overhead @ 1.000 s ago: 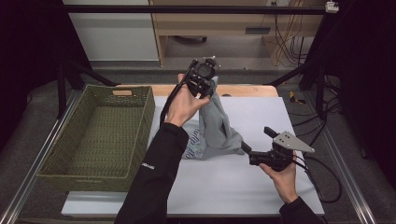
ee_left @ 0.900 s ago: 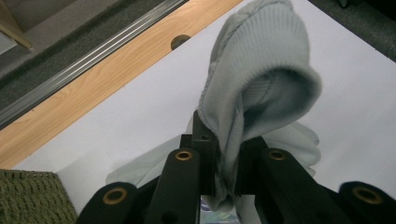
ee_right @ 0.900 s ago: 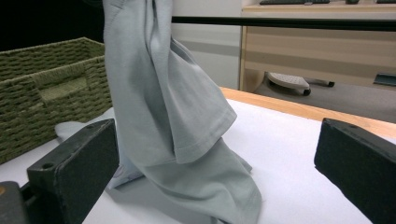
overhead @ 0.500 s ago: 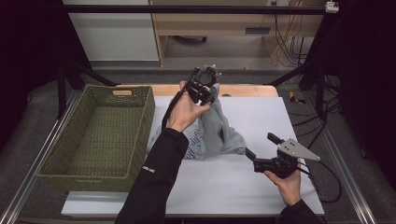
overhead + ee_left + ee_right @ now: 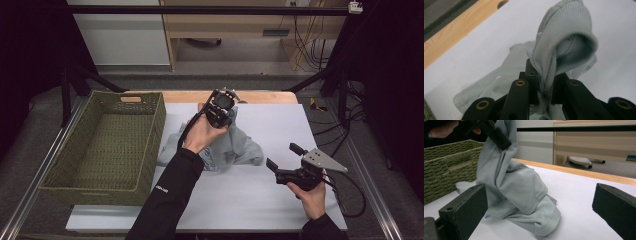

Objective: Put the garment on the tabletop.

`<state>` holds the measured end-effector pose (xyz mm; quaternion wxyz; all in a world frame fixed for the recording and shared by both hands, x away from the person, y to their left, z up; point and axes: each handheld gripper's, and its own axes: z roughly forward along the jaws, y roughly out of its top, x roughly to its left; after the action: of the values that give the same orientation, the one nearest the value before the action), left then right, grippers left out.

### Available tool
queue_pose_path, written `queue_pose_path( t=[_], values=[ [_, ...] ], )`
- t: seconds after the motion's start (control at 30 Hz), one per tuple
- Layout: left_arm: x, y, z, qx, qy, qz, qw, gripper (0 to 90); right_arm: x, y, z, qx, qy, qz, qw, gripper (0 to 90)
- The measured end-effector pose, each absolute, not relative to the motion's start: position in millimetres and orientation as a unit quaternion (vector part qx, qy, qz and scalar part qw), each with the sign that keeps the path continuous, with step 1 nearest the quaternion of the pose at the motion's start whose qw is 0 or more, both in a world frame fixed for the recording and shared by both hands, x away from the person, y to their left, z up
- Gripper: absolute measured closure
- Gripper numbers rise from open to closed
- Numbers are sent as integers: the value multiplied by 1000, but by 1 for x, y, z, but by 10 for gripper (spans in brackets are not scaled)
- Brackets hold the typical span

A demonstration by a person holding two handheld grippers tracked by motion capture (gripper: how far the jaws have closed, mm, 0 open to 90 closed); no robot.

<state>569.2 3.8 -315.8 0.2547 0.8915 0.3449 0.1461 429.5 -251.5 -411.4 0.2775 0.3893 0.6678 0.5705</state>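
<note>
A grey garment [image 5: 235,142] is being held up beside the basket [image 5: 107,145] by the left claw [image 5: 224,102]; the right claw [image 5: 280,165] is gaping wide; no writing is being shown legibly.

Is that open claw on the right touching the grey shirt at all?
Apart. In the high view, bare white table separates the right gripper from the grey shirt; its own view shows both jaws spread wide, nothing between.

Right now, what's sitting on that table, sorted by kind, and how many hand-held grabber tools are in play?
Grey garments: 1, the grey shirt, pinched at its ribbed edge and lifted by the left gripper
Woven baskets: 1, the green basket, nothing inside it
Grippers: 2, left and the right gripper, whose jaws stand apart
Total: 4
</note>
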Motion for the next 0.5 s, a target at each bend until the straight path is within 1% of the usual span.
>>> queue_pose_path(
  t=[0.1,0.17,0.2,0.27,0.37,0.4,0.43,0.47,0.5],
  values=[
    [569,5,-324,893,345,139,254,758,430,-252,-411,389,666,573,276,7],
    [568,6,-326,895,344,137,248,725,430,-252,-411,390,665,575,276,7],
    [568,8,-327,893,343,137,258,700,430,-252,-411,391,662,577,275,7],
    [566,11,-326,885,346,135,280,614,430,-253,-410,393,663,574,276,7],
    [561,18,-324,876,331,144,320,428,431,-253,-410,394,663,573,276,7],
    [559,21,-322,869,332,144,338,398,431,-253,-410,396,664,571,275,7],
    [557,24,-321,860,334,141,358,305,431,-253,-410,394,664,572,275,7],
    [555,27,-319,856,333,137,371,305,431,-253,-410,394,664,572,275,7],
    [552,30,-317,850,335,135,384,225,432,-254,-410,387,666,573,280,7]
  ],
)
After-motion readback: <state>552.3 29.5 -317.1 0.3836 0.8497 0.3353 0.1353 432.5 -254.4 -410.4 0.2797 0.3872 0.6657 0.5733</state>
